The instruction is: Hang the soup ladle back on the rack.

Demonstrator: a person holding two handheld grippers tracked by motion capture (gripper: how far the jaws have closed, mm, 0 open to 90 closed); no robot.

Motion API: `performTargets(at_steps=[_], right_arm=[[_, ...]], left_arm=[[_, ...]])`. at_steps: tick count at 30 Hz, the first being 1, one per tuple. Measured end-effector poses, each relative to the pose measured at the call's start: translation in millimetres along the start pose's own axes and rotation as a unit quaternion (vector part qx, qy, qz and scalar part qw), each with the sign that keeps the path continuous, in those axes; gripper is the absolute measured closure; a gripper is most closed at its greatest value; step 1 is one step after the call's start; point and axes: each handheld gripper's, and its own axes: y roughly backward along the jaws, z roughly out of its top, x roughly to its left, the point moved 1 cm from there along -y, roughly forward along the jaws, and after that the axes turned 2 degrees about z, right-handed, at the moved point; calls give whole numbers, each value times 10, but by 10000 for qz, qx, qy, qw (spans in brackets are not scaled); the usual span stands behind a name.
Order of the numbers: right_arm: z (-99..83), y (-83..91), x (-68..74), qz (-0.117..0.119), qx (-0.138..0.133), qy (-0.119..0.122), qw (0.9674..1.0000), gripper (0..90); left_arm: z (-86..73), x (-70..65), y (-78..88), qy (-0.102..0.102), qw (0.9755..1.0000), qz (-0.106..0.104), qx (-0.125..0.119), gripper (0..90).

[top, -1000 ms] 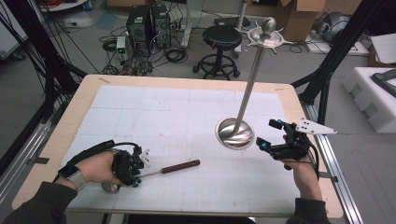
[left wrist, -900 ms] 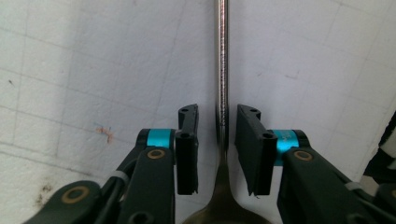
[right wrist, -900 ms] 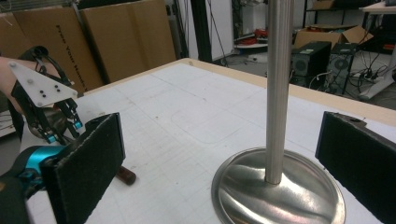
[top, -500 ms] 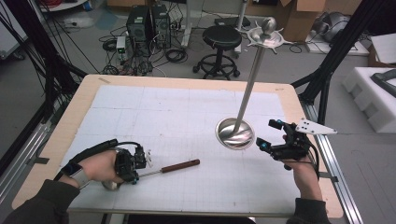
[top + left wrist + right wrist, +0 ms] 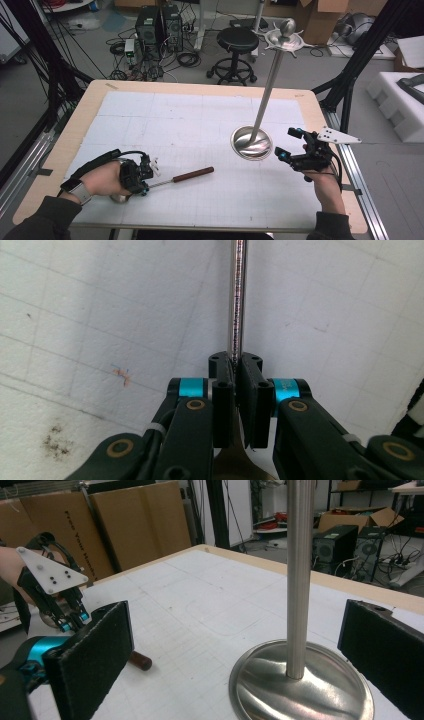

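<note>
A utensil with a thin metal shaft (image 5: 238, 300) and a brown wooden handle (image 5: 193, 174) lies on the white mat at the front left. My left gripper (image 5: 148, 176) (image 5: 235, 365) is shut on the shaft, close to the utensil's bowl end (image 5: 235, 467), which sits under the hand. A tall metal stand rises right of centre, with a round base (image 5: 251, 142) (image 5: 300, 690), a pole (image 5: 300, 570) and a hooked top (image 5: 283, 39). My right gripper (image 5: 286, 143) (image 5: 240, 630) stands open just right of the base, its pads (image 5: 95, 650) on either side of the pole and apart from it.
The white gridded mat (image 5: 190, 120) covers a wooden table (image 5: 80, 125). A stool (image 5: 238, 41), computers and cables stand on the floor beyond the far edge. Black frame posts (image 5: 350, 75) flank the table's right side.
</note>
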Motion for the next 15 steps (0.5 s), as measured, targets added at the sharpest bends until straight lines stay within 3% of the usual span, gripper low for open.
performTargets(at_steps=[3,7,12,13,15], right_arm=[[1,3,-2,-11,-6,-29,10000,0],[-1,-7,4,21,13,-14,10000,0],[15,-6,25,56,2,8,10000,0],[21,2,25,49,-28,3,10000,0],[21,2,18,41,-45,34,10000,0]], left_arm=[[-14,-21,88,-37,9997,50,-253,844],[-5,-111,197,-169,9979,-41,-621,844],[-14,-118,284,-20,9945,12,-1046,844],[-37,-100,305,99,9921,40,-1249,844],[-49,-87,317,127,9909,79,-1335,844]])
